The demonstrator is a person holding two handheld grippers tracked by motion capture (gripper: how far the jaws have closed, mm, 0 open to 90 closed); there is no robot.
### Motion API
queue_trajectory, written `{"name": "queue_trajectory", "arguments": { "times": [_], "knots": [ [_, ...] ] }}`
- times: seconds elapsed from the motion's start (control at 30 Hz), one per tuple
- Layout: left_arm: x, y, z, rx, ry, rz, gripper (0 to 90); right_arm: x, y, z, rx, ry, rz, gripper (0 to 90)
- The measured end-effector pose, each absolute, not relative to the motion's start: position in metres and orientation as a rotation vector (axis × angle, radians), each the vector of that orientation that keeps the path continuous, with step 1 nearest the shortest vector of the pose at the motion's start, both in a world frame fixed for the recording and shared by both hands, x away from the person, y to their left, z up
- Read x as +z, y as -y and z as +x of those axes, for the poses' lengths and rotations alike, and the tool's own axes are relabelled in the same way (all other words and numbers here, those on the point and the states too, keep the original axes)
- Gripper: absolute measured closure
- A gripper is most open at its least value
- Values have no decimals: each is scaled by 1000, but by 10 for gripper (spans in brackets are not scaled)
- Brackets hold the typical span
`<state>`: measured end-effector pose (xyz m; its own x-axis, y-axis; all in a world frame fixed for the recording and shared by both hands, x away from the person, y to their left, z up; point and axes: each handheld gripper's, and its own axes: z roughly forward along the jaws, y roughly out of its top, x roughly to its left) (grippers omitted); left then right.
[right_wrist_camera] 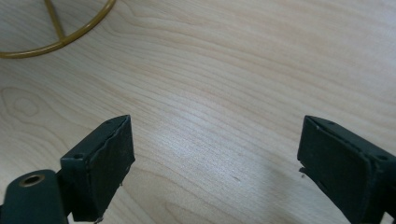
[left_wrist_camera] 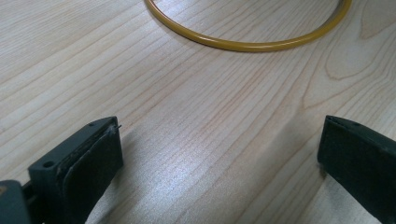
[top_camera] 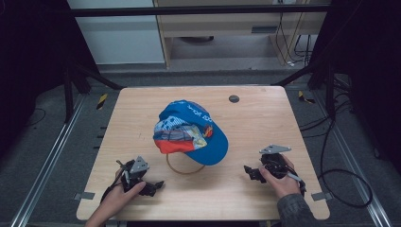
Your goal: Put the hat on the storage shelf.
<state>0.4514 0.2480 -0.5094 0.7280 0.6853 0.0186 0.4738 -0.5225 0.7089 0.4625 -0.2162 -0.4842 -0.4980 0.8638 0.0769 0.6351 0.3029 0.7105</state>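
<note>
Room: dark curtains at both sides, grey carpeted floor, a pale cabinet and loose cables behind the counter.
Counter [top_camera: 265, 123]: square top of light wood with plain grain, rounded corners, a small dark round plug [top_camera: 233, 99] near the far edge, grey tape tabs at the near corners.
Cap [top_camera: 191, 132]: blue fabric, with a red, white and patterned panel facing left, perched on a stand near the middle of the counter, between the two tools and farther off than both.
Stand: thin yellow wire ring [top_camera: 182, 169] lying flat on the wood under the cap; in the right gripper view a straight spoke crosses the ring.
Left tool [top_camera: 153, 186]: black, gripped by the left hand [top_camera: 120, 196] low at the near left, tips aimed toward the ring, jaws spread wide over bare wood, nothing between them.
Right tool [top_camera: 249, 172]: black with a grey three-cornered plate on top, held by the right hand [top_camera: 280, 180] at the near right, pointing left, jaws wide apart and empty.
</note>
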Motion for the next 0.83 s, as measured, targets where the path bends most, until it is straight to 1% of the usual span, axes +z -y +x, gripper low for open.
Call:
{"name": "queue_trajectory", "arguments": {
  "times": [0.33, 0.57, 0.83],
  "knots": [
    [-509, -248, 451, 386, -872, 2222, 0, -506, 214, 464, 981, -2204, 1407, 87],
    [-509, -248, 451, 386, -871, 2223, 0, -512, 206, 461, 944, -2155, 1344, 76],
    [-509, -249, 451, 385, -867, 2225, 0, -512, 203, 459, 946, -2156, 1348, 69]
  ]
}}
